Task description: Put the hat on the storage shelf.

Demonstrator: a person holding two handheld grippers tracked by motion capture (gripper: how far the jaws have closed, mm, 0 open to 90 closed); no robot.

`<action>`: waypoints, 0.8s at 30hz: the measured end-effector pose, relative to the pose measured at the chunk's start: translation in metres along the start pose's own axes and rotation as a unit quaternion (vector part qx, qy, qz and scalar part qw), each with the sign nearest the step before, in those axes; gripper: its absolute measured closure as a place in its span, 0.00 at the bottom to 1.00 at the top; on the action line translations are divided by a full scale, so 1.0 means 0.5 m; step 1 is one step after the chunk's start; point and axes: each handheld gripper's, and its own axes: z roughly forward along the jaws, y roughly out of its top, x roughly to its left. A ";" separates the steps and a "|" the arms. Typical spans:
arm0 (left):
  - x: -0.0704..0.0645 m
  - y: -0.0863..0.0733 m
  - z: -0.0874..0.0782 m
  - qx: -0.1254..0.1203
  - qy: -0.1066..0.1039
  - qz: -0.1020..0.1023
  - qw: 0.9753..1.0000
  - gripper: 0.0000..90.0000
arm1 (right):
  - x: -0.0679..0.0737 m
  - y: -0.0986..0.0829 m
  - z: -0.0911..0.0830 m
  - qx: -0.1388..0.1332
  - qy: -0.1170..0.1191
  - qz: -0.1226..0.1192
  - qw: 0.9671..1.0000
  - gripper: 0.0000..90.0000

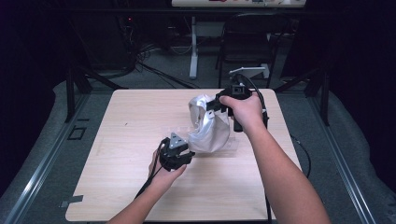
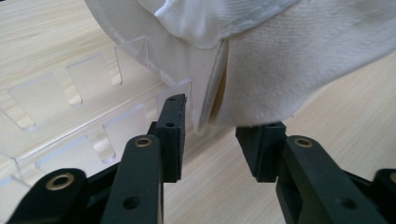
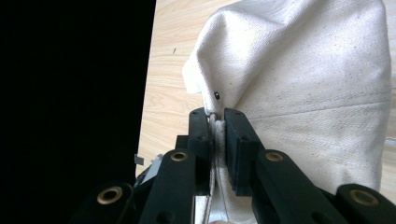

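High view, table: a light wooden table [image 1: 140,186] spans the middle of the frame, with dark floor and cables beyond its far edge.
High view, bag: a white cloth bag [image 1: 208,126] stands bunched up right of the table's centre, over a clear plastic rack [image 1: 180,133] that is hard to make out here.
High view, right gripper: the right gripper [image 1: 212,106] comes in from the right, held by the right hand [image 1: 245,111], its tips at the bag's upper edge.
High view, left gripper: the left gripper [image 1: 187,156], held in the left hand [image 1: 166,172], sits low and centre, its tips just beside the bag's lower left corner.
Left gripper view, fingers: the two black fingers [image 2: 170,135] stand apart, with nothing between them.
Left gripper view, bag: the cloth bag [image 2: 303,65] hangs across the upper right; its lower hem lies just above the gap, nearly touching the right finger's tip.
Left gripper view, rack: the clear rack [image 2: 93,107] with its notched slots lies in the left half, on the table.
Right gripper view, fingers: the fingers [image 3: 236,140] are clamped on a fold of the bag's edge at lower centre.
Right gripper view, bag: the bag [image 3: 317,84] fills the upper right, rising away from the pinch; table wood shows to its left, darkness beyond that.
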 end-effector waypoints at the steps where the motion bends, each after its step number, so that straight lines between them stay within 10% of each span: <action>1: 0.001 -0.002 -0.006 -0.002 -0.002 -0.004 1.000 0.68 | 0.000 0.000 0.000 0.000 0.000 -0.001 1.000 0.91; 13: 0.017 -0.023 -0.089 -0.011 -0.028 -0.005 1.000 0.61 | 0.011 -0.009 0.001 0.009 -0.012 -0.015 1.000 0.88; 24: 0.070 -0.030 -0.121 -0.036 -0.010 -0.031 0.999 0.57 | 0.029 -0.023 -0.014 0.008 -0.016 -0.039 0.999 0.86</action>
